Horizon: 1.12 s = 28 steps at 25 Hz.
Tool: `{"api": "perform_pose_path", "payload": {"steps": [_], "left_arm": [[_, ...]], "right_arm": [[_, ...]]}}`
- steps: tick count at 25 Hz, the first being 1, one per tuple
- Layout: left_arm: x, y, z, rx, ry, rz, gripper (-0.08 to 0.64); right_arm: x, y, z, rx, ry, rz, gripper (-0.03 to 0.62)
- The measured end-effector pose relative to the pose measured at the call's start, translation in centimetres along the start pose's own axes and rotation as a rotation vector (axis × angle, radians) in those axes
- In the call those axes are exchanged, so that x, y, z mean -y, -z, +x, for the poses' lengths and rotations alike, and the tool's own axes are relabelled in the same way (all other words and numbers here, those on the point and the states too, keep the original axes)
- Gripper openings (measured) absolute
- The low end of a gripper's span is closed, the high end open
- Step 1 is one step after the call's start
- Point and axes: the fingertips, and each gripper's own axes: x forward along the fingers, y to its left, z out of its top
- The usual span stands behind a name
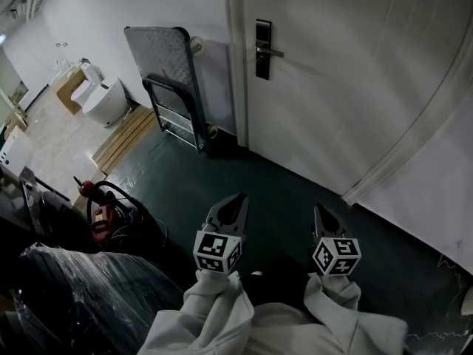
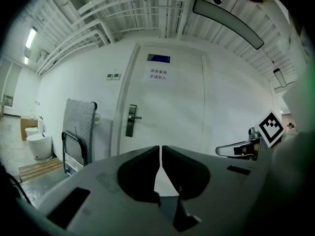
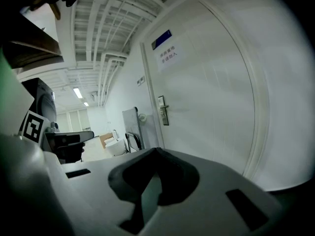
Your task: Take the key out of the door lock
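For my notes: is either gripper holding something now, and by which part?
Nothing is held: the left gripper and the right gripper both show jaws together and empty.

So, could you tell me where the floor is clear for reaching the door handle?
The dark floor straight ahead is bare up to the door. The left is crowded: folded cart beside the door, red object, wrapped bundle.

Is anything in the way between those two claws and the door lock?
No: the head view shows only bare floor between left claw, right claw and the lock.
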Motion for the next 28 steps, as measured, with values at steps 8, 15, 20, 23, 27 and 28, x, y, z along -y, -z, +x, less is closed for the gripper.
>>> {"api": "perform_pose_path", "payload": {"steps": [8,15,20,23,27,28], "left_arm": [[-0.7,1.5,0.3,-0.025,-0.011,-0.038,0.023],[-1.9,1.2,3.5,-0.032,-0.008,-0.022,0.023],[-3.4,0.7,7.3,-0.043,-0.003,-0.018,0.023],[-4.4,-0.1,10.0,-0.043,0.0,-0.021,0.023],[-5.7,-1.4,13.5,-0.037,0.001,-0.023,0.023],[-6.0,-1.6,14.4,-0.038,-0.003,-0.027,0.023]], "right_arm": [[-0.4,0.8,1.6,-0.025,-0.013,0.011,0.052],[0.5,0.6,5.1,-0.049,-0.035,0.02,0.052],[1.8,-0.5,8.7,-0.057,-0.038,0.035,0.052],[2.6,-1.6,11.1,-0.061,-0.042,0.039,0.052],[3.8,-4.1,14.4,-0.046,-0.048,0.037,0.052],[4.1,-4.5,15.2,-0.047,-0.051,0.038,0.052]]}}
